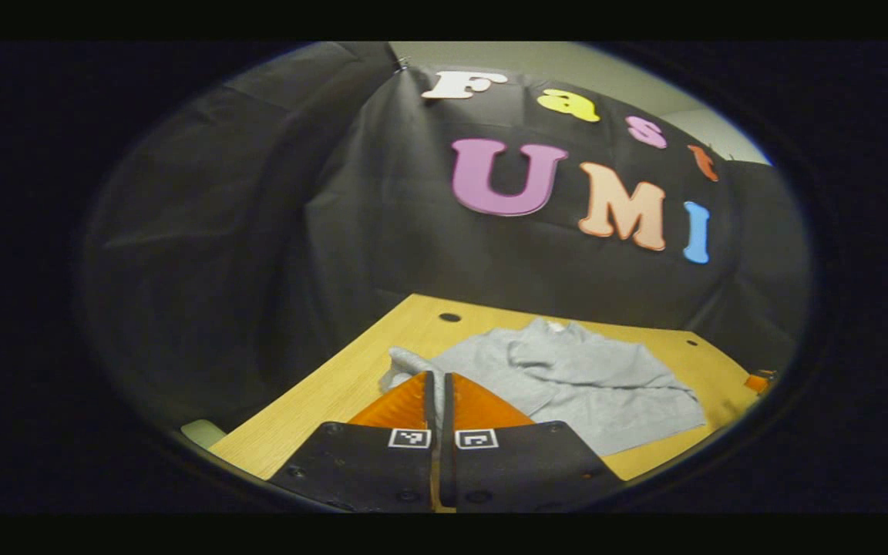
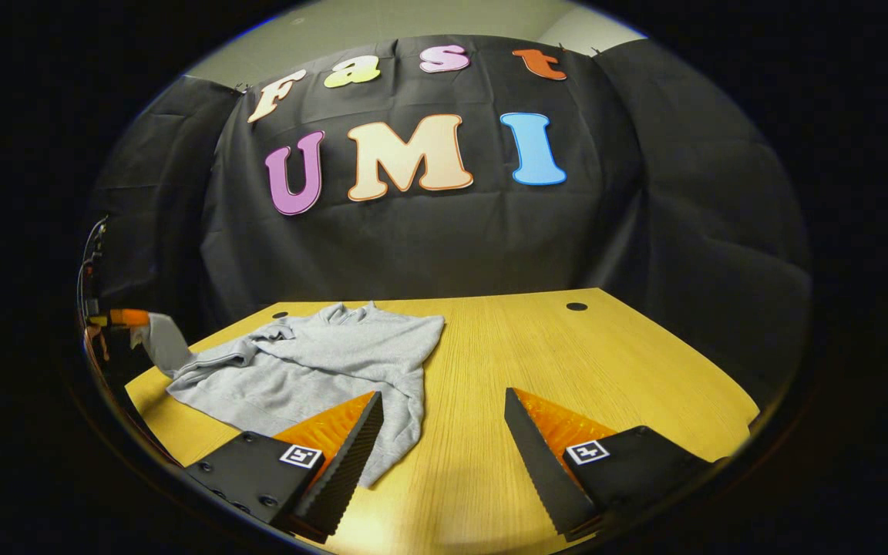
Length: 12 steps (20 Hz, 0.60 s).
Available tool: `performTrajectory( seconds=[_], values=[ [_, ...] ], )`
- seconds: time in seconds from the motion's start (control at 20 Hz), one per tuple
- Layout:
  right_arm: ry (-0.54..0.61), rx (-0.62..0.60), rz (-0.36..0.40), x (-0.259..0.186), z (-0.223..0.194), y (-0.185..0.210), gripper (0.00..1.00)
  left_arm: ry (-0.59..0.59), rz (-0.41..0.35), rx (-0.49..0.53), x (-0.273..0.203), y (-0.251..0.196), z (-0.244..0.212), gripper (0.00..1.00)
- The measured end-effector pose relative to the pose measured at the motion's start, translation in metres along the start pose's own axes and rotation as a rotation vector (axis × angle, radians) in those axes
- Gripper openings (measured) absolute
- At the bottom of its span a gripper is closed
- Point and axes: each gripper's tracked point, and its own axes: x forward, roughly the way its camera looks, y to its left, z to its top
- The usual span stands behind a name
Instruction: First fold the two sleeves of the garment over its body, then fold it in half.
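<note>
Garment (image 1: 567, 378) sleeve pinched in left claw (image 1: 438, 385) — grip point hidden.

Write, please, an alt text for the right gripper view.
A grey garment lies crumpled on the left part of a wooden table. The right gripper hovers near it with jaws open; at the far left, the left gripper lifts one sleeve.

Both views look low across the worktop (image 1: 336, 378) toward the booth wall, the left gripper view from the garment's (image 1: 567, 378) near-left, the right from its right; both share garment and worktop
</note>
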Motion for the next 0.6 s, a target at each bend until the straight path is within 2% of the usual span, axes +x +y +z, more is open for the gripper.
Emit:
performTrajectory(
  seconds=[0.15, 0.35, 0.6],
  values=[
    [0.007, -0.003, -0.008, -0.008, -0.004, -0.005, 0.98, -0.054, -0.132, 0.057, 0.035, -0.072, 0.031, 0.00],
    [0.011, 0.003, -0.010, -0.010, -0.005, -0.007, 0.99, -0.064, -0.323, 0.042, 0.073, -0.174, 0.048, 0.00],
    [0.023, 0.009, -0.008, -0.009, -0.010, -0.008, 0.98, -0.025, -0.505, 0.035, 0.117, -0.291, 0.041, 0.00]
  ],
)
